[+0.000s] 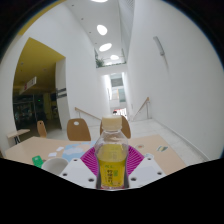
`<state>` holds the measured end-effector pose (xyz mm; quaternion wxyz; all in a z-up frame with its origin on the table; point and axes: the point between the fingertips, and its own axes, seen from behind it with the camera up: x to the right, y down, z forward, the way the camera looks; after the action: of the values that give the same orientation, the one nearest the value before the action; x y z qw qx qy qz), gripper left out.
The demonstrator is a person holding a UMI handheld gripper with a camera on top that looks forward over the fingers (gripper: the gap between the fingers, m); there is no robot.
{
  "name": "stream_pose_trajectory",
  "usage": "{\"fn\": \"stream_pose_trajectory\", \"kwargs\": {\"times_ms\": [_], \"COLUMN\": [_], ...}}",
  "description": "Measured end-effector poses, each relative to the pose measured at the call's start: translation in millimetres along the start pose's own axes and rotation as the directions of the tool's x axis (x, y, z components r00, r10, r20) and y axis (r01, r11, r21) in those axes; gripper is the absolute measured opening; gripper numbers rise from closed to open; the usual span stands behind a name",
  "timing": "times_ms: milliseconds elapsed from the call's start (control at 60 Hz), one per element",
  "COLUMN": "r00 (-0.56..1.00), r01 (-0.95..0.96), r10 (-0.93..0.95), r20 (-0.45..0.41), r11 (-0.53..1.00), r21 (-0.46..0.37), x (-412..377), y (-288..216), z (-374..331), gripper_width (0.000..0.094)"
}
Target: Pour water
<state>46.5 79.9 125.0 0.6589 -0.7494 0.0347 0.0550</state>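
A clear plastic bottle (112, 158) of yellow liquid with a tan cap stands upright between my fingers. My gripper (112, 166) is shut on the bottle, the pink pads (89, 161) pressing its sides at left and right. The bottle's lower part is hidden by the gripper body. It is held up above a pale table (170, 160). No cup or other vessel can be made out with certainty.
Small green and grey objects (45, 160) lie on the table to the left of the fingers. Wooden chairs (78, 128) stand beyond the table. Farther off is a tall white hall with a stair rail (140, 108) and ceiling lights.
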Motion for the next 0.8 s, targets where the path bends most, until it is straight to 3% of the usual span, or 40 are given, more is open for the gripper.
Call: {"fn": "stream_pose_trajectory", "kwargs": {"times_ms": [117, 183, 300, 450, 517, 533, 800], "r00": [0.997, 0.997, 0.993, 0.990, 0.991, 0.992, 0.997], "r01": [0.078, 0.082, 0.113, 0.138, 0.132, 0.123, -0.002], "r10": [-0.078, -0.082, -0.112, -0.136, -0.128, -0.119, 0.015], "r20": [0.009, 0.003, 0.021, 0.023, 0.038, 0.039, 0.073], "r11": [0.994, 0.996, 0.992, 0.986, 0.983, 0.984, 0.985], "r21": [-0.072, -0.044, -0.059, -0.094, -0.126, -0.130, -0.175], "x": [17.8, -4.2, 9.0, 5.2, 8.0, 8.1, 9.5], "y": [8.3, 56.7, 42.3, 46.9, 49.9, 50.1, 57.3], "z": [9.1, 6.1, 8.3, 4.7, -4.4, -7.9, -108.7], "gripper_width": [0.0316, 0.0317, 0.0317, 0.0546, 0.0849, 0.0869, 0.0854]}}
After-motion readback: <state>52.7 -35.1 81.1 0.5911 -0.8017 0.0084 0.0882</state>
